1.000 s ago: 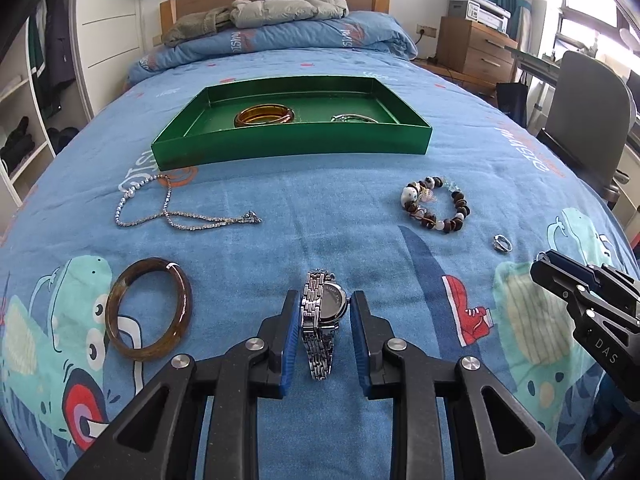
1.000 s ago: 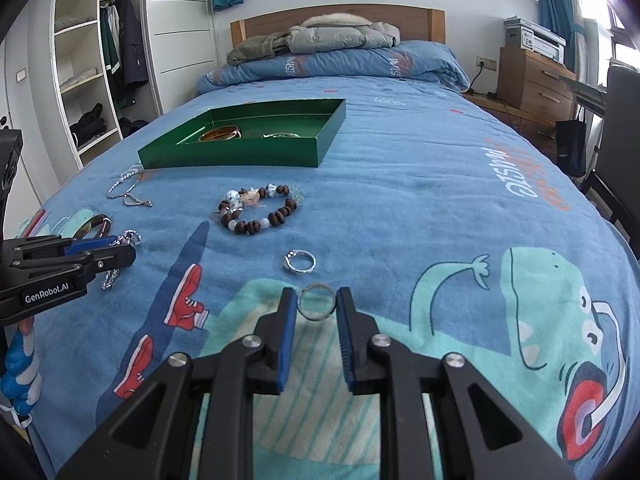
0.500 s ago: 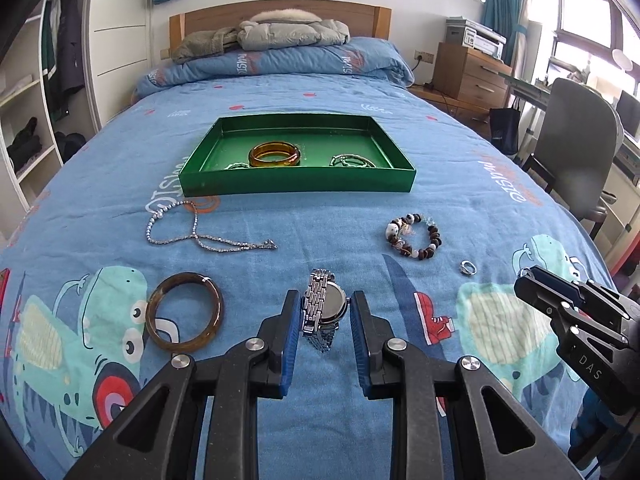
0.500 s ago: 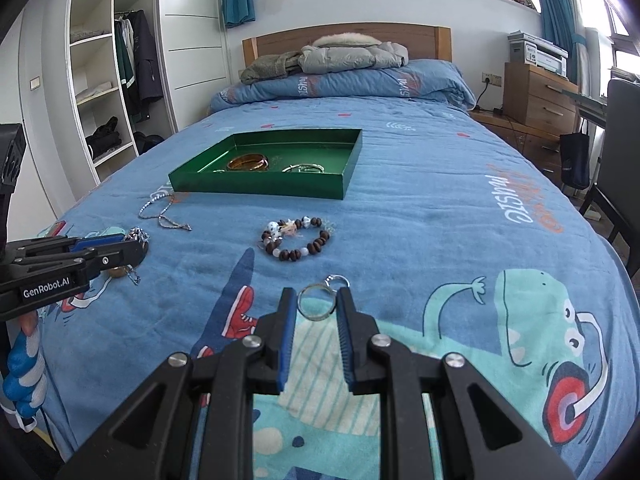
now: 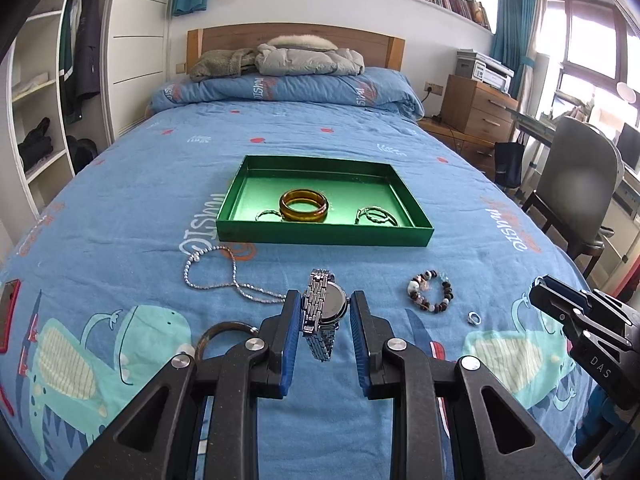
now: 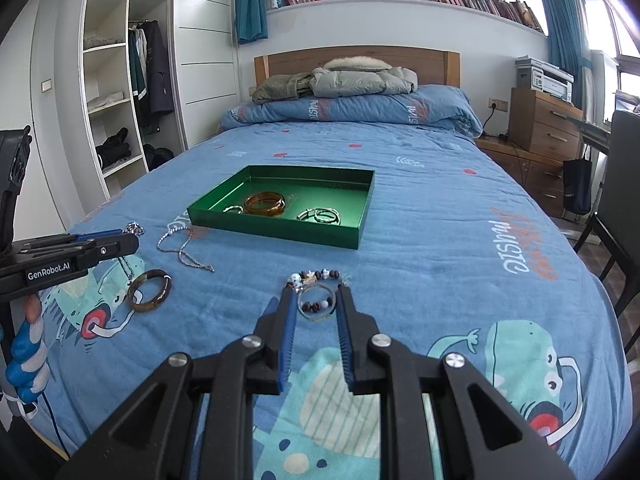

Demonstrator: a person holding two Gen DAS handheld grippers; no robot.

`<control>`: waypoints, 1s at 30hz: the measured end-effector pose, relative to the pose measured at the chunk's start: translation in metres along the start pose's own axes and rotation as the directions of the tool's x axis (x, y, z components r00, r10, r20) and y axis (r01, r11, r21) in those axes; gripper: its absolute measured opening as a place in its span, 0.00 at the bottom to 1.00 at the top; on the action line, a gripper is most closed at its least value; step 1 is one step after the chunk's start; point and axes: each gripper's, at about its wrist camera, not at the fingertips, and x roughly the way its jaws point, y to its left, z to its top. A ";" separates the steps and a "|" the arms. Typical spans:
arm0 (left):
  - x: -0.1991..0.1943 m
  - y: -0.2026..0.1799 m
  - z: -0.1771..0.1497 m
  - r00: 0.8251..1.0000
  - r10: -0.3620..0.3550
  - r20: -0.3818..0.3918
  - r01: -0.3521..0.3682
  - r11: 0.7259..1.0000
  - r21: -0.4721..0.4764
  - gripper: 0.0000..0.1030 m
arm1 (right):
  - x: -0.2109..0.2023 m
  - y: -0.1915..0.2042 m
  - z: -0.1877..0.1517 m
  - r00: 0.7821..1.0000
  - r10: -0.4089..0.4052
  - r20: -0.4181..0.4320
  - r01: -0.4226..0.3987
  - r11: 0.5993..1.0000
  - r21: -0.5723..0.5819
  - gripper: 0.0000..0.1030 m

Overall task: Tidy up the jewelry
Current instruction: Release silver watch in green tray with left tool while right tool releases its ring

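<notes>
Left gripper (image 5: pixel 324 312) is clamped on the silver metal link-band wristwatch (image 5: pixel 325 309), pads on the case edges, band hanging loose below. Right gripper (image 6: pixel 317 305) is pinched on a thin silver wire hoop ring (image 6: pixel 316 301), held upright by its rim.

Landmark: shallow green rectangular tray (image 5: pixel 416 216) on the blue cartoon-print bedspread (image 5: pixel 320 128). Both held pieces are up off the cover, on the near side of the tray, neither over it yet.

Handling, my read:
- Watch: heaviest piece, rigid case, floppy slippery links. Case grip is right; band will swing, so set it down slowly.
- Ring: light, stiff, smooth, little pad contact. Could twist or pop out.

View differences:
- Left wrist view shows a small silver ring (image 5: pixel 473 318) near the tray's right corner side, beyond the brown-and-white bead bracelet (image 5: pixel 430 294); the right view doesn't show it.
- Right wrist view shows the whole brown translucent bangle (image 6: pixel 149 290) near the tray's left side; left view has it mostly hidden behind the finger.
- Silver chain necklace (image 5: pixel 216 272) lies just in front of the tray.
</notes>
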 end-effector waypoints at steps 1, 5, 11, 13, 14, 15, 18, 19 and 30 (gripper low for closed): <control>0.003 0.005 0.007 1.000 0.000 0.001 0.000 1.000 -0.004 0.24 | 0.003 0.001 0.006 1.000 0.004 0.003 -0.004 1.000 -0.002 0.18; 0.025 0.024 0.033 1.000 0.014 0.003 -0.014 1.000 -0.007 0.24 | 0.026 0.002 0.033 1.000 0.018 0.015 -0.017 1.000 -0.007 0.18; 0.078 0.048 0.078 1.000 0.023 -0.015 -0.023 1.000 -0.003 0.24 | 0.083 -0.003 0.074 1.000 0.029 0.012 -0.029 1.000 0.011 0.18; 0.101 0.053 0.093 0.999 0.028 -0.023 -0.028 1.000 0.001 0.24 | 0.107 -0.006 0.086 0.999 0.035 -0.008 -0.035 0.999 0.020 0.18; 0.111 0.055 0.099 0.999 0.029 -0.029 -0.029 1.000 -0.002 0.24 | 0.120 -0.008 0.092 0.999 0.040 -0.019 -0.039 0.999 0.027 0.18; 0.123 0.058 0.106 0.999 0.026 -0.036 -0.027 1.000 -0.009 0.24 | 0.133 -0.009 0.097 0.999 0.039 -0.031 -0.038 0.999 0.028 0.18; 0.156 0.067 0.122 0.998 0.026 -0.064 -0.028 0.999 -0.030 0.24 | 0.172 -0.012 0.111 0.997 0.037 -0.069 -0.035 0.999 0.036 0.18; 0.168 0.070 0.127 0.997 0.027 -0.075 -0.030 0.999 -0.040 0.24 | 0.185 -0.014 0.114 0.996 0.036 -0.084 -0.033 0.999 0.040 0.18; 0.263 0.090 0.139 0.971 0.074 -0.227 -0.096 0.992 -0.086 0.24 | 0.303 -0.028 0.114 0.948 -0.006 -0.318 0.026 0.998 0.060 0.18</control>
